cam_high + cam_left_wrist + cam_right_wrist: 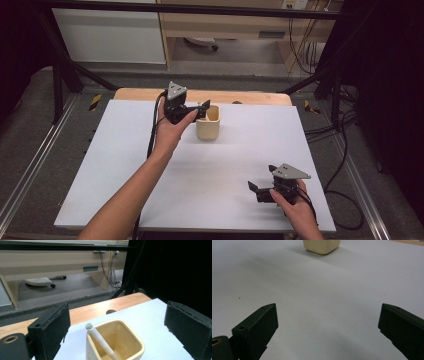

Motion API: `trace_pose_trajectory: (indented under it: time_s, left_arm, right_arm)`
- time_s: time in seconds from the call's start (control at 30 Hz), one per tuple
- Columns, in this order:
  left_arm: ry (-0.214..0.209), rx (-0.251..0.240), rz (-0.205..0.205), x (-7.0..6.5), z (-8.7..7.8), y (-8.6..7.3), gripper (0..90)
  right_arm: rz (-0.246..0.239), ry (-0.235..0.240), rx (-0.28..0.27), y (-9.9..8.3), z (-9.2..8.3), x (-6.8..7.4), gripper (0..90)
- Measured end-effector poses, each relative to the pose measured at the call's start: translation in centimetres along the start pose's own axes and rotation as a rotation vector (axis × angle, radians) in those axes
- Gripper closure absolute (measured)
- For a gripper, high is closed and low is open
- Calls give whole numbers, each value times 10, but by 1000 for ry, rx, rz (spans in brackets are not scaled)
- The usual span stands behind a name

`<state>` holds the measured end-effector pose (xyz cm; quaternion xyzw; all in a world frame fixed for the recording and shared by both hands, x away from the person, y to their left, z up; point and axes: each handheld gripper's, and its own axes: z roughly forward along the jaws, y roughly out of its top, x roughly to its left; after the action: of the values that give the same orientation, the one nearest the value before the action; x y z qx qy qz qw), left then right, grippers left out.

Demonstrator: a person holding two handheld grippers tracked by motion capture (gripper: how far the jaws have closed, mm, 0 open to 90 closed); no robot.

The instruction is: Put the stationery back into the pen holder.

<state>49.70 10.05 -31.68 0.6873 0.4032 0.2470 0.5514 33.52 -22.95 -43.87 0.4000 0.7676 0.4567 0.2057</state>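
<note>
A cream square cup point(208, 123) stands on the white board toward the back middle. Inside it a white pen point(99, 340) leans against the near left corner of the cup point(130, 340). My left gripper point(202, 111) hovers open right at the cup's left rim, and in the left gripper view its jaws point(118, 312) stand wide apart on either side of the cup with nothing held. Near the front right corner my right gripper point(262, 179) is low over the board, open and empty point(329, 308). The cup's base point(321, 246) shows far ahead of it.
The white board point(150, 165) covers a wooden table whose far edge point(250, 96) has a small round hole point(111, 311). Black frame bars point(65, 65) stand around the table. Cables point(345, 150) trail on the floor at the right.
</note>
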Motion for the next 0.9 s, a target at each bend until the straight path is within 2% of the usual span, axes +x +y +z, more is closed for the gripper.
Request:
trace_pose_trajectory:
  time_s: [0.17, 0.4, 0.5, 0.6, 0.77, 0.9]
  left_arm:
    - [-16, -15, 2, -3, -7, 3, 69]
    - [-11, -11, 15, -1, -21, 6, 57]
    - [-7, -8, 25, 1, -30, 6, 52]
    - [-14, -11, 55, 2, -40, 3, 49]
    - [-27, -11, 34, 4, -57, -3, 49]
    - [-11, -5, 26, 6, -73, -11, 48]
  right_arm:
    - [-4, -1, -1, 0, 1, 0, 31]
    - [-5, -2, -6, 1, 0, 1, 31]
    - [-2, -2, -5, 1, -1, 1, 31]
    - [-2, -4, -10, 1, -1, 0, 29]
    - [-2, -7, -13, 1, -1, -1, 28]
    - [-9, -9, -8, 1, -1, 0, 28]
